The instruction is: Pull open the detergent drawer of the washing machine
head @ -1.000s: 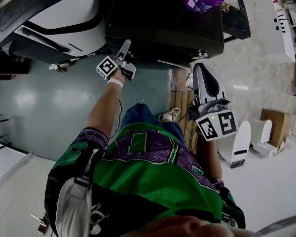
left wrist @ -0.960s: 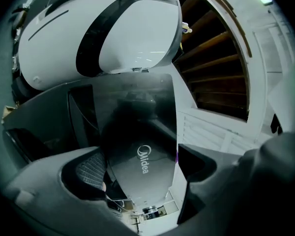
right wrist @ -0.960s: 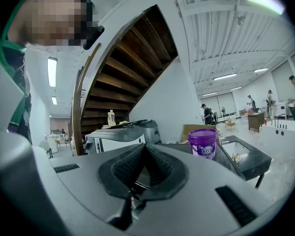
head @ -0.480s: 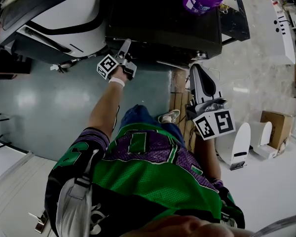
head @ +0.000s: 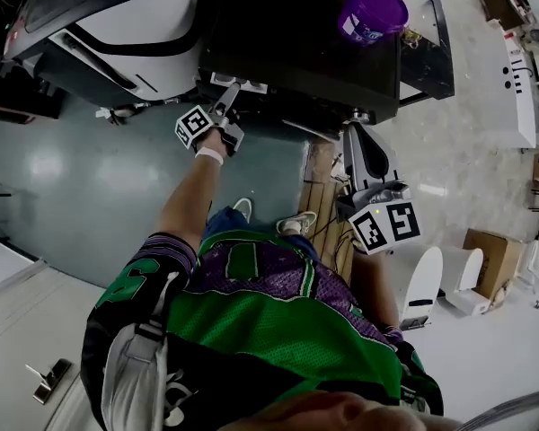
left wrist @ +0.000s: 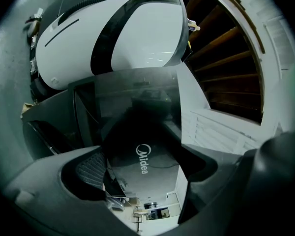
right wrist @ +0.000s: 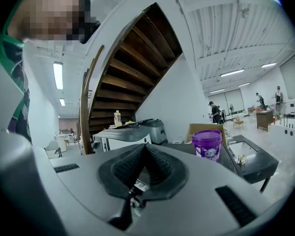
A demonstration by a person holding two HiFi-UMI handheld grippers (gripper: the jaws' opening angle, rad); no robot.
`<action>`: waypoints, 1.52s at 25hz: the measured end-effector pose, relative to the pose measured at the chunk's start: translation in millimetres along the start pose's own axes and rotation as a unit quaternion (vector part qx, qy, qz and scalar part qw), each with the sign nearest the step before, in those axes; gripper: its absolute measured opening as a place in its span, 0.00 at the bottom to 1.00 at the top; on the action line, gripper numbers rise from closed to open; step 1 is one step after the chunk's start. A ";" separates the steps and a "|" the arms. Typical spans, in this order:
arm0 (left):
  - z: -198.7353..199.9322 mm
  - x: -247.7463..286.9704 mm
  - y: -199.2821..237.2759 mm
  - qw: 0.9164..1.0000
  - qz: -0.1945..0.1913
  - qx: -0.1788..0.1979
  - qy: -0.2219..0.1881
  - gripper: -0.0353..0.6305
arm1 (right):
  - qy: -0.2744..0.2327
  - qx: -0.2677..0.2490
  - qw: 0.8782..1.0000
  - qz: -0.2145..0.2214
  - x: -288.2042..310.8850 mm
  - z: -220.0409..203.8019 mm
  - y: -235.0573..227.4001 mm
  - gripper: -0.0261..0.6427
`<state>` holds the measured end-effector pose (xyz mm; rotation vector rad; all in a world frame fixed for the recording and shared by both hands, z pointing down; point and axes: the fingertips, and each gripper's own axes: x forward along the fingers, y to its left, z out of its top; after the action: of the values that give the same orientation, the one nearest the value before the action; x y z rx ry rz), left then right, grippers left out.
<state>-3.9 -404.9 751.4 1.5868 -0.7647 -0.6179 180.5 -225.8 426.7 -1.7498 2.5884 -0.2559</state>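
The black washing machine [head: 296, 34] stands at the top of the head view. Its detergent drawer [head: 241, 84] shows as a light strip sticking out of the front. My left gripper [head: 228, 97] reaches to it. In the left gripper view the glossy drawer front with a white logo [left wrist: 143, 159] lies between the two jaws, and my left gripper [left wrist: 146, 173] is shut on it. My right gripper [head: 359, 137] is held off to the right of the machine, away from the drawer. My right gripper [right wrist: 143, 156] has its ribbed pads pressed together with nothing between them.
A purple tub [head: 372, 11] stands on the washing machine's top, also seen as the purple tub [right wrist: 207, 144]. A white and black machine [head: 117, 16] stands to the left. Wooden planks [head: 322, 191] lie on the floor by my feet. A cardboard box [head: 490, 250] sits at the right.
A light strip of the drawer now shows at the machine's front beside the left gripper. The head view has shifted slightly. The right gripper stays shut and has barely moved.
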 end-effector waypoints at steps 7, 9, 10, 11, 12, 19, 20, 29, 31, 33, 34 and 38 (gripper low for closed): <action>-12.7 -26.9 0.2 1.000 0.001 -0.003 0.008 0.72 | 0.001 -0.004 0.999 0.038 0.0 6.5 5.5 0.04; -16.0 -35.4 0.3 1.000 0.003 -0.004 0.008 0.72 | 0.001 -0.006 0.999 0.044 -0.9 9.0 8.5 0.04; -17.5 -39.3 0.7 1.000 0.005 -0.005 0.008 0.72 | 0.000 -0.007 0.999 0.046 -1.4 10.1 9.9 0.04; -18.8 -42.5 0.9 1.000 0.006 -0.006 0.009 0.72 | 0.000 -0.007 0.999 0.048 -1.6 11.1 10.9 0.04; -20.2 -45.2 0.7 1.000 0.007 -0.008 0.010 0.72 | -0.001 -0.007 0.999 0.049 -1.8 11.9 11.7 0.04; -31.7 -68.9 0.1 0.999 0.014 -0.020 0.027 0.72 | -0.008 -0.007 0.998 0.054 -1.9 14.0 26.1 0.04; -32.1 -71.7 0.1 0.999 0.016 -0.022 0.027 0.72 | -0.010 -0.007 0.998 0.055 -1.6 14.5 29.0 0.04; -34.9 -88.4 -1.4 0.999 -0.003 -0.043 0.019 0.67 | -0.022 -0.013 0.999 0.044 -9.5 18.7 51.7 0.04; -34.2 -84.3 -1.0 0.998 -0.006 -0.053 0.017 0.70 | -0.022 -0.012 0.999 0.038 -12.4 17.3 53.2 0.04; -33.6 -78.5 0.1 0.998 -0.001 -0.055 0.013 0.71 | -0.019 -0.012 0.999 0.031 -16.0 15.3 53.3 0.04; -31.4 -75.7 0.6 0.998 0.001 -0.056 0.005 0.72 | -0.018 -0.013 0.999 0.028 -17.8 14.2 53.0 0.04; -18.4 -68.6 6.0 0.995 0.025 -0.082 -0.045 0.72 | -0.017 -0.012 1.000 0.017 -25.3 12.1 50.5 0.04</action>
<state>-34.9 -341.1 758.1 1.3942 -0.7972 -0.7007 144.7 -185.7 405.6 -1.6997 2.6065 -0.1947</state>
